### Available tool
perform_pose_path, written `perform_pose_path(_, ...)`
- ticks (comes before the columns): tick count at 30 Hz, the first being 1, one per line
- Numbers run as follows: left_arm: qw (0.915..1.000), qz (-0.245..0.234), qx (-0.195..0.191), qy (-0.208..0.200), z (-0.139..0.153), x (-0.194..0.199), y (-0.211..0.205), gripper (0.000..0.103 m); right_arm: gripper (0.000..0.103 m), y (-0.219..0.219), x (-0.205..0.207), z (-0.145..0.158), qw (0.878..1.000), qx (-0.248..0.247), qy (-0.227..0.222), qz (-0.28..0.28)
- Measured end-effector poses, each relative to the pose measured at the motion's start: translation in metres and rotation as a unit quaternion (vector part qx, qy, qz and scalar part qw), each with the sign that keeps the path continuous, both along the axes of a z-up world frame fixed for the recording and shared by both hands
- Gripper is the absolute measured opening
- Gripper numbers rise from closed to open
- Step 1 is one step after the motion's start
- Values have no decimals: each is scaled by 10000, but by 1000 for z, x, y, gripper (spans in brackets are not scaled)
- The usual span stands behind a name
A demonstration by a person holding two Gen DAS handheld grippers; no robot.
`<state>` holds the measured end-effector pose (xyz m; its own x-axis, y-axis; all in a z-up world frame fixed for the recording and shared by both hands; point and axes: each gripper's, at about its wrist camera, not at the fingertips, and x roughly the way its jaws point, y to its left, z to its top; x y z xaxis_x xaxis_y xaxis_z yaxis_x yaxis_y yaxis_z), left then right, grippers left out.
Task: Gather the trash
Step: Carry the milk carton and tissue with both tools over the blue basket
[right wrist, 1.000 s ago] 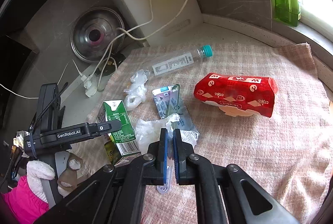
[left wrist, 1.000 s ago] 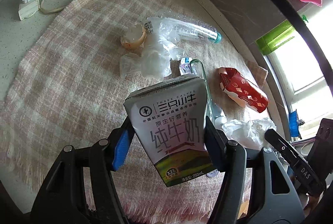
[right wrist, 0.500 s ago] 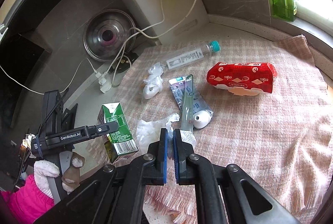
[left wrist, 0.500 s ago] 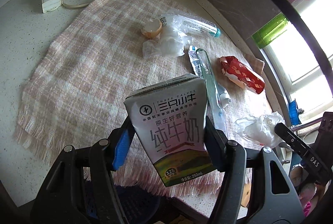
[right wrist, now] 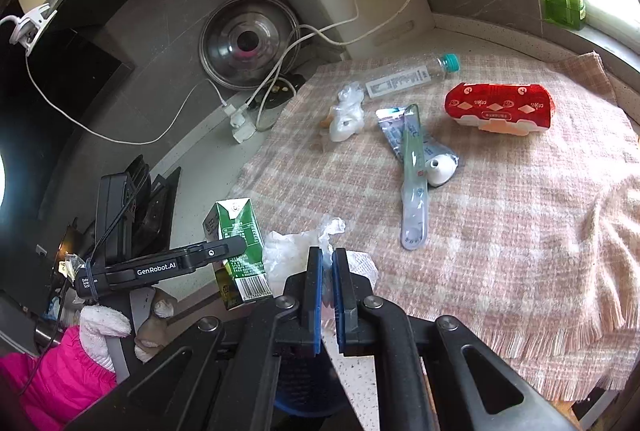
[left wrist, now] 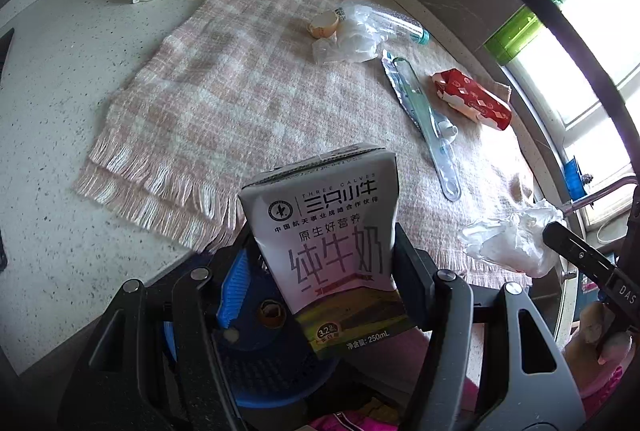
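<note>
My left claw (left wrist: 320, 263) stands about half open, both pads clamped on the grey milk carton (left wrist: 332, 239), upright above the blue bin (left wrist: 260, 363) at the counter's edge. My right claw (right wrist: 327, 295) is pinched almost fully together on a crumpled clear plastic bag (right wrist: 292, 251), over the checked cloth's (right wrist: 500, 231) fringe.

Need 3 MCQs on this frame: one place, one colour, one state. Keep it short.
1. Where does the egg shell lie?
A on the cloth by the clear bottle
B on the bare counter
C inside the red pack

2. What colour is the bottle cap?
A red
B teal
C yellow

3. What is the left tool doing?
A open, empty
B shut on the milk carton
C shut on the plastic wrap

Key: 1 A, shell sits on the cloth by the bottle; 2 B, cap is teal; 3 B, pads press the carton's sides.
</note>
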<state>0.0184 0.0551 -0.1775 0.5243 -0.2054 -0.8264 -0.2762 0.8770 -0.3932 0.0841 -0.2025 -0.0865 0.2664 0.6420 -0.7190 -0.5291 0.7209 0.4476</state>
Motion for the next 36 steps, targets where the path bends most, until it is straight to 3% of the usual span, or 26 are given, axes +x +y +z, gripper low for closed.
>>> perform_pose_path(18,9990,109,50,433,-48,-72,-2,65,3,40,-66,-46,9956,-433,418,716)
perform_pose_path(36,9948,-40,243,992,-118,-94,-23,63,3,83,-86,-94,9879,-966,505,1101)
